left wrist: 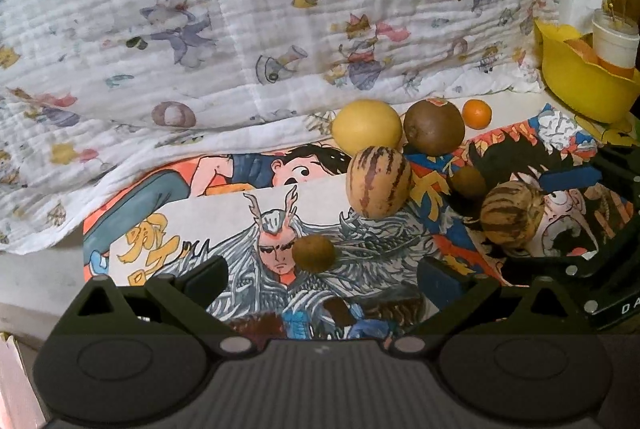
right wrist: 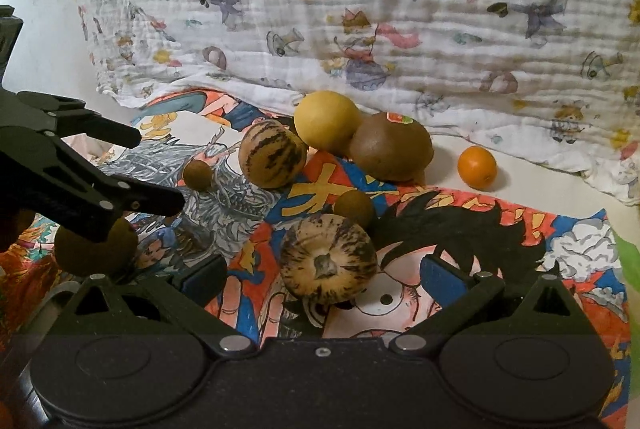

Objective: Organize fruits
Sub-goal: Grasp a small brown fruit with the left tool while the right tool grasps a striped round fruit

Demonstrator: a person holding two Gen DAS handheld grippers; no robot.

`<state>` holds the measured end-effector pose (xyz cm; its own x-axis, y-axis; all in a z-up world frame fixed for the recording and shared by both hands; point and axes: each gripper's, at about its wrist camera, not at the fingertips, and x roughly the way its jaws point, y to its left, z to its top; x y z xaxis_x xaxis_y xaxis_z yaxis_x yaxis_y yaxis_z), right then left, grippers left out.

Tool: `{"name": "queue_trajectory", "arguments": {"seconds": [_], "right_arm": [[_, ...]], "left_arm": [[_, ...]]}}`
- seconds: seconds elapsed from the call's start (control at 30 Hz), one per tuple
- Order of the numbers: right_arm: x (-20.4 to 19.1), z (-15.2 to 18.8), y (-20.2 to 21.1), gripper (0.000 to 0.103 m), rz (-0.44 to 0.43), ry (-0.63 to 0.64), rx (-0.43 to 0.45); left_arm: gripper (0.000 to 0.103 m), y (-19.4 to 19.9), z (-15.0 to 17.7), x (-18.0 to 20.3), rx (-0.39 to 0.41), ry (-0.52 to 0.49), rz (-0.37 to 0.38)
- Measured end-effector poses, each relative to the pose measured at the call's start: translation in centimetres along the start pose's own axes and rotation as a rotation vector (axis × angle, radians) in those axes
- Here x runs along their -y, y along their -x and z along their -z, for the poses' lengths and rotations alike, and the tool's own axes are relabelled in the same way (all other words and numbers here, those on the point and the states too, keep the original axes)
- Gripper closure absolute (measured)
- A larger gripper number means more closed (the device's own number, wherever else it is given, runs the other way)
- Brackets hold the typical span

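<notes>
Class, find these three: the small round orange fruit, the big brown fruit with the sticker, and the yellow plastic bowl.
Small round orange fruit (right wrist: pixel 477 167): right wrist view, middle of its skin.
Big brown fruit with the sticker (right wrist: pixel 390 149): right wrist view, its front side.
Yellow plastic bowl (left wrist: pixel 580 87): left wrist view, outer wall.

A white table bears cartoon posters, an orange and a yellow bowl.

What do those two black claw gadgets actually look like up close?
Both are matte black plastic. The left gripper and right gripper each have triangular cut-out linkage arms, silver rivets, round discs on a ribbed body, and dark blue finger pads. No cables or sleeves show.
</notes>
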<state>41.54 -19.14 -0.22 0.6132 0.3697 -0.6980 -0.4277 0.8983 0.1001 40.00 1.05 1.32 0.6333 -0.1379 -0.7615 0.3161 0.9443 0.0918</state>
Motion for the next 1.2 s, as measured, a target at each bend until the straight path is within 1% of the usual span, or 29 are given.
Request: {"name": "queue_trajectory", "arguments": {"seconds": [0.13, 0.23, 0.33, 0.53, 0.6, 0.67, 0.77, 0.83, 0.9, 0.93, 1.03, 1.1, 1.17, 1.2], "right_arm": [[0.1, -0.1, -0.7, 0.003, 0.007, -0.027, -0.011], [0.3, -0.1, -1.1, 0.007, 0.016, -0.048, -0.019], [0.2, 0.0, -1.4, 0.010, 0.025, -0.064, -0.023], [-0.1, -0.2, -1.7, 0.013, 0.042, -0.072, -0.010], [-0.3, -0.2, -1.7, 0.016, 0.053, -0.067, -0.006], [-0.4, -0.2, -1.8, 0.020, 0.060, -0.065, -0.003], [-0.6, -0.1, -1.8, 0.022, 0.064, -0.070, 0.006], [-0.7, 0.0, -1.8, 0.025, 0.068, -0.069, 0.010], [-1.0, 0.0, -1.9, 0.030, 0.074, -0.058, 0.012], [-1.1, 0.0, -1.9, 0.031, 0.075, -0.054, 0.011], [-1.4, 0.0, -2.0, 0.033, 0.078, -0.043, 0.013], [-1.4, 0.0, -2.0, 0.038, 0.083, -0.047, 0.017], [-1.2, 0.1, -1.8, 0.043, 0.091, -0.054, 0.021], [-1.2, 0.1, -1.8, 0.046, 0.095, -0.056, 0.022]], "left_arm": [[0.001, -1.1, -0.1, -0.5, -0.021, 0.012, 0.020], [0.001, -1.9, -0.3, -0.7, -0.024, 0.023, 0.028], [0.005, -2.6, -0.3, -0.9, -0.030, 0.035, 0.037], [0.019, -3.6, -0.4, -1.1, -0.045, 0.045, 0.053], [0.024, -3.7, -0.4, -1.2, -0.046, 0.052, 0.054], [0.026, -3.8, -0.4, -1.4, -0.047, 0.060, 0.058], [0.034, -4.0, -0.4, -1.5, -0.051, 0.056, 0.051], [0.037, -3.9, -0.3, -1.6, -0.041, 0.051, 0.046], [0.042, -3.9, -0.3, -1.6, -0.036, 0.052, 0.047], [0.043, -3.9, -0.3, -1.6, -0.034, 0.052, 0.047], [0.051, -4.0, -0.3, -1.4, -0.027, 0.042, 0.044], [0.061, -4.0, -0.4, -1.2, -0.025, 0.028, 0.044], [0.066, -4.1, -0.5, -0.9, -0.022, 0.013, 0.047], [0.070, -4.0, -0.5, -0.7, -0.022, 0.006, 0.047]]}}
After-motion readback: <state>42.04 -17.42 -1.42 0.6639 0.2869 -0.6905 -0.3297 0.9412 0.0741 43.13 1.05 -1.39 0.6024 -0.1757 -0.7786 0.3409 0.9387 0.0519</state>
